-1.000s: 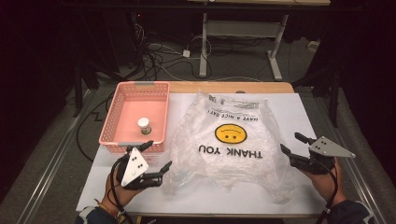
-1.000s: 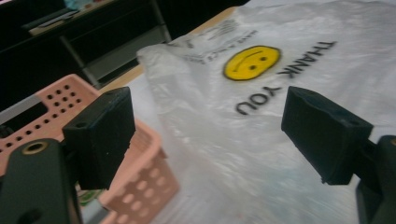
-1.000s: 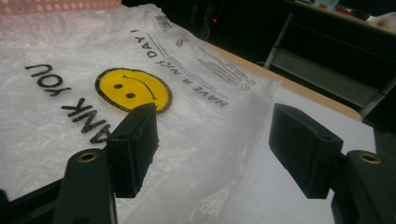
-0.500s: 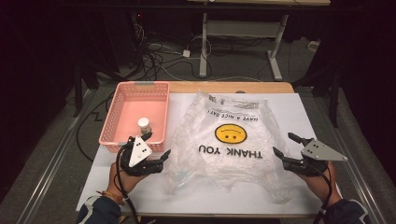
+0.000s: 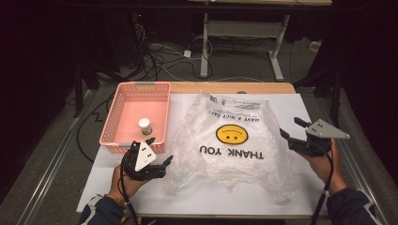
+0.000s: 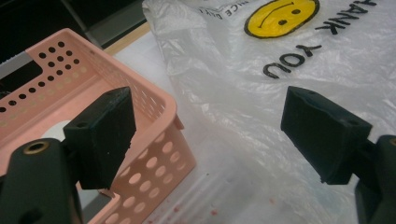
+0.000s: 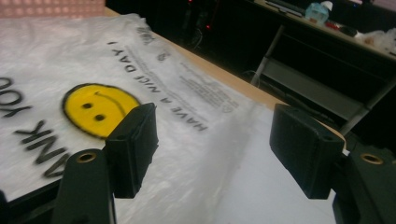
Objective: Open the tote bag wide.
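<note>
Left tool (image 5: 159, 149) sits low over the worktop (image 5: 291, 105) at the bag's near-left corner, jaws spread wide, nothing between them; in the left gripper view the left tool (image 6: 208, 133) looks across the near corner of the pink basket (image 6: 154, 100) on one side and the crumpled edge of the plastic bag (image 6: 280, 51) on the other; pads touch neither.

Right tool (image 5: 292, 129) hangs at the bag's right edge, held above the sheet, jaws apart and gripping nothing; jaws have just been closing a little, no thing between them; in the right gripper view the right tool (image 7: 212, 149) points over the bag's printed side, pads clear of the plastic.

Plastic bag (image 5: 230, 140) lies flat and spread in the middle of the white worktop, yellow smiley (image 5: 231, 134) and "THANK YOU" print upside down to the person; pink basket (image 5: 136, 117) stands just beside its left edge, touching or nearly, cannot tell; a small capped jar (image 5: 144, 125) stands upright inside the basket, near its front.
</note>
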The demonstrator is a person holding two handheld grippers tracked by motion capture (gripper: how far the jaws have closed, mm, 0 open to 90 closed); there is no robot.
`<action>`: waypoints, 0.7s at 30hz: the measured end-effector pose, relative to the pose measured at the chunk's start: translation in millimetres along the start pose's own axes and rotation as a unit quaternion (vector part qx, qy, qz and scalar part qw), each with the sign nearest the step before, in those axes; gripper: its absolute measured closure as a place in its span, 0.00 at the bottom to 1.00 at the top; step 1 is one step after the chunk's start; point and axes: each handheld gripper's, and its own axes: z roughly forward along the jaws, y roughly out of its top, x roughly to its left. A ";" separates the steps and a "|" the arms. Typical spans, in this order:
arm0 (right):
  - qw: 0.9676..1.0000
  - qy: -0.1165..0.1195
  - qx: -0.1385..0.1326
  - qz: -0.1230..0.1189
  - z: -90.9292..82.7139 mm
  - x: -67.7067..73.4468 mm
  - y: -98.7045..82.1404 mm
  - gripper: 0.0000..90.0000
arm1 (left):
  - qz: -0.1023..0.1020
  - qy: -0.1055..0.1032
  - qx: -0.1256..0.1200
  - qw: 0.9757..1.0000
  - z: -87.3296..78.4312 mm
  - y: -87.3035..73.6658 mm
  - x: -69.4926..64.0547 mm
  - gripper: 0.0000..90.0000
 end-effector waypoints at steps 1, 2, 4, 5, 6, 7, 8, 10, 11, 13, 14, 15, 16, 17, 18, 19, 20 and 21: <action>1.000 0.000 0.000 0.000 0.0 0.0 0.0 0.39 | 0.002 0.000 0.001 1.000 -0.8 -0.8 -0.6 0.19; 1.000 -0.005 0.007 0.002 7.2 -6.7 2.9 0.39 | 0.001 -0.001 -0.001 1.000 -1.5 -1.5 -1.2 0.19; 0.999 -0.022 0.048 -0.010 36.9 -23.4 11.6 0.41 | 0.006 0.000 0.001 1.000 -2.7 -1.5 -1.5 0.19; 0.999 -0.022 0.048 -0.010 36.9 -23.4 11.6 0.41 | 0.006 -0.001 -0.001 1.000 -3.3 -1.2 -1.4 0.19; 0.998 -0.021 0.065 -0.011 48.2 -28.6 14.1 0.41 | 0.004 -0.003 -0.003 1.000 -3.7 -0.7 -1.2 0.19; 0.995 -0.023 0.099 -0.009 71.8 -36.4 18.6 0.41 | 0.005 -0.003 -0.003 1.000 -4.0 -0.3 -0.9 0.19; 0.995 -0.023 0.099 -0.009 71.8 -36.4 18.6 0.41 | 0.007 -0.003 -0.005 1.000 -4.1 -0.1 -0.7 0.19; 0.989 -0.018 0.144 -0.006 106.3 -44.1 23.6 0.41 | 0.007 -0.004 -0.005 1.000 -3.9 -0.1 -0.2 0.19; 0.988 -0.018 0.156 -0.002 116.8 -46.5 24.8 0.41 | 0.006 -0.007 -0.005 1.000 -3.5 -0.5 0.1 0.19; 0.985 -0.025 0.170 0.017 135.3 -51.5 25.3 0.43 | 0.005 -0.010 -0.003 1.000 -2.2 -1.8 1.2 0.19; 0.985 -0.025 0.170 0.017 135.3 -51.5 25.3 0.43 | 0.002 -0.012 -0.002 1.000 -0.5 -2.3 1.7 0.19; 0.981 -0.015 0.193 0.031 152.6 -53.8 23.2 0.43 | 0.003 -0.014 0.001 1.000 1.3 -2.5 2.0 0.19; 0.978 -0.016 0.205 0.029 160.2 -54.2 21.7 0.44 | 0.003 -0.015 0.003 1.000 3.1 -2.4 2.3 0.19; 0.976 -0.016 0.214 0.027 166.7 -54.1 20.1 0.45 | 0.001 -0.017 0.005 1.000 5.1 -1.5 2.1 0.19; 0.976 -0.016 0.214 0.027 166.7 -54.1 20.1 0.45 | 0.003 -0.019 0.004 1.000 6.1 -0.3 1.4 0.19; 0.974 -0.022 0.221 0.035 176.0 -56.0 17.0 0.51 | 0.005 -0.021 0.001 1.000 6.6 0.7 0.0 0.19; 0.974 -0.022 0.221 0.035 176.0 -56.0 17.0 0.51 | 0.007 -0.022 0.000 1.000 7.1 1.4 -1.3 0.19; 0.974 -0.026 0.222 0.043 179.3 -57.2 15.8 0.55 | 0.010 -0.025 0.001 1.000 7.6 1.8 -2.4 0.19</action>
